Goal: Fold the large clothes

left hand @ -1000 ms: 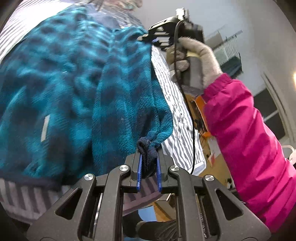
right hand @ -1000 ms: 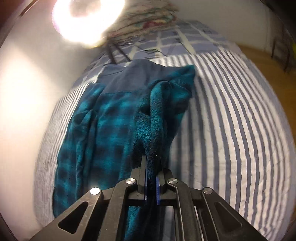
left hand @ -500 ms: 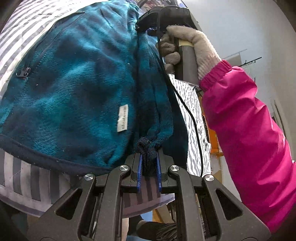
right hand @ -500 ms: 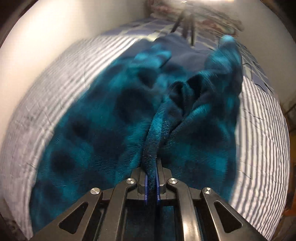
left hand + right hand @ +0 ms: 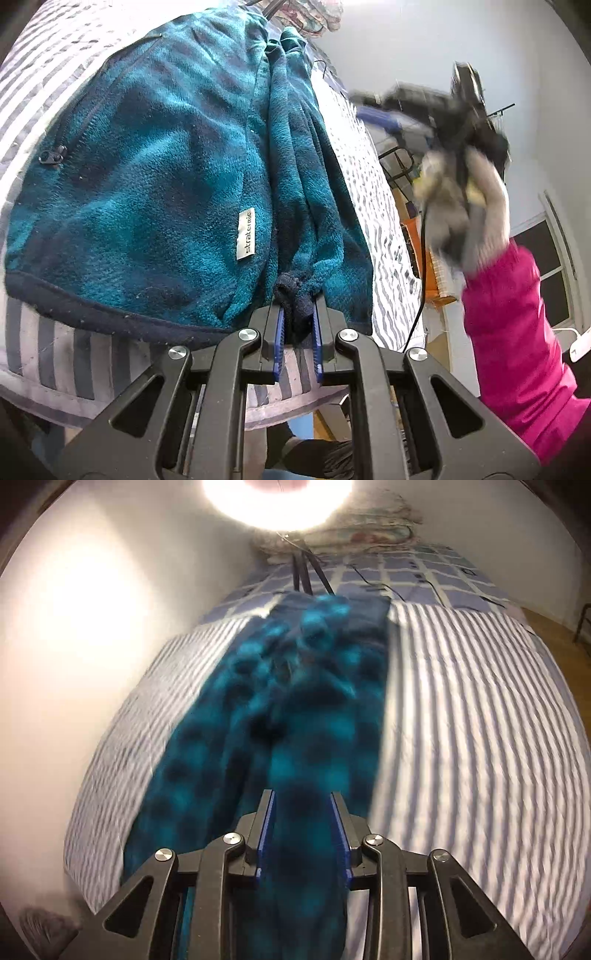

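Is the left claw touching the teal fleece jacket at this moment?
Touching. The left wrist view shows the left claw shut on a dark bunched cuff of the teal fleece jacket, pressed between both blue pads.

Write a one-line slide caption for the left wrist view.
Left gripper pinches the dark cuff of a teal fleece jacket lying on the striped bed.

"stratermic" on fleece jacket tag

Left tongs pinch dark fabric; right tongs gape apart, raised, blurred.
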Motion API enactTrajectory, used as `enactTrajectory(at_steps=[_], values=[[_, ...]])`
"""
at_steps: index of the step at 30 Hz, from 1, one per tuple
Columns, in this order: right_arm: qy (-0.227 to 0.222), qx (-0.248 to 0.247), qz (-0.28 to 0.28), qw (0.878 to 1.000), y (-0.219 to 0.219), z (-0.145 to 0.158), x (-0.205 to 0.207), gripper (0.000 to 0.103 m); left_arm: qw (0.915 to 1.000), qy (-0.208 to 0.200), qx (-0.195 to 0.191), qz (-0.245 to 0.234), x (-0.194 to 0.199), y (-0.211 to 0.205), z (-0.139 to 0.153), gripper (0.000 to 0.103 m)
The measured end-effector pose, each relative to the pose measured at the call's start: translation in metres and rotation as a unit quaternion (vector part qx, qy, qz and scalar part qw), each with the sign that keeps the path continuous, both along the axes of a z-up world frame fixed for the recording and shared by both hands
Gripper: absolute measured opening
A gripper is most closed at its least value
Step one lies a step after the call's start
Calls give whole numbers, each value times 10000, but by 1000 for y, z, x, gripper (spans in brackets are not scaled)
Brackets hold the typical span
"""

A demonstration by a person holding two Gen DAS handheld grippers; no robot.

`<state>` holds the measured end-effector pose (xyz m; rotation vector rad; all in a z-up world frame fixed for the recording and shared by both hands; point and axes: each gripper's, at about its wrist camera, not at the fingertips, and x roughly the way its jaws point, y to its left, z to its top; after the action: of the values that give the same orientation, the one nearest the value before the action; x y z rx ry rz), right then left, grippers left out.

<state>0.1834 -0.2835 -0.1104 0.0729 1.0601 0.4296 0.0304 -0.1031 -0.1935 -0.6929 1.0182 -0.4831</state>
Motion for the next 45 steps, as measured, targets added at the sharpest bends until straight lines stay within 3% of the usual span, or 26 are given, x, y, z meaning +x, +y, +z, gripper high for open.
enactTrajectory(at_steps=[7,12,15,16,18,20,22,26,29,31,34,35,37,38,39,40,42,45], values=[[291,224,366,9987,3,-20,-70,28,9996,-184,220,17,-6,-2,16,11],[599,155,734,9954,45,-59,-94,28,9980,-131,580,-215,-15,0,20,11],[588,274,760,9950,49,-58,-100,28,9964,-139,722,-423,-25,11,31,12],[621,434,775,9941,44,-51,-103,27,9962,-179,759,-397,-27,16,34,16],[561,656,736,9935,26,-34,-111,29,9955,-295,885,-184,-28,39,44,47],[411,727,584,9948,7,-20,-115,36,9944,-332,1000,95,-23,63,48,58],[285,775,232,9963,-23,-7,-126,51,9926,-232,1147,317,-14,84,45,58],[406,773,-96,9961,-54,-12,-148,60,9932,375,970,518,19,120,14,58],[841,1029,-290,9907,-73,-35,-160,60,9927,709,812,538,31,128,-10,58],[1145,1368,-311,9835,-74,-53,-165,60,9927,947,457,590,37,131,-26,58],[1355,1654,-212,9766,-66,-69,-169,59,9942,914,102,551,39,132,-28,58],[1410,1734,-189,9745,-63,-74,-170,59,9947,903,37,483,41,129,-28,57],[1530,1860,-131,9705,-56,-82,-172,52,9958,863,-3,314,42,122,-25,40],[1583,1907,-81,9688,-51,-86,-171,50,9963,810,170,209,43,114,-24,18],[1623,1928,2,9677,-44,-87,-170,36,9965,719,392,151,43,108,-20,10],[1619,1866,39,9690,-38,-87,-169,21,9964,659,508,138,42,105,-15,8],[1497,1653,59,9748,-30,-78,-169,10,9971,528,495,242,35,109,2,6],[1061,1302,188,9856,-25,-47,-178,7,9971,117,615,423,21,126,35,6]])
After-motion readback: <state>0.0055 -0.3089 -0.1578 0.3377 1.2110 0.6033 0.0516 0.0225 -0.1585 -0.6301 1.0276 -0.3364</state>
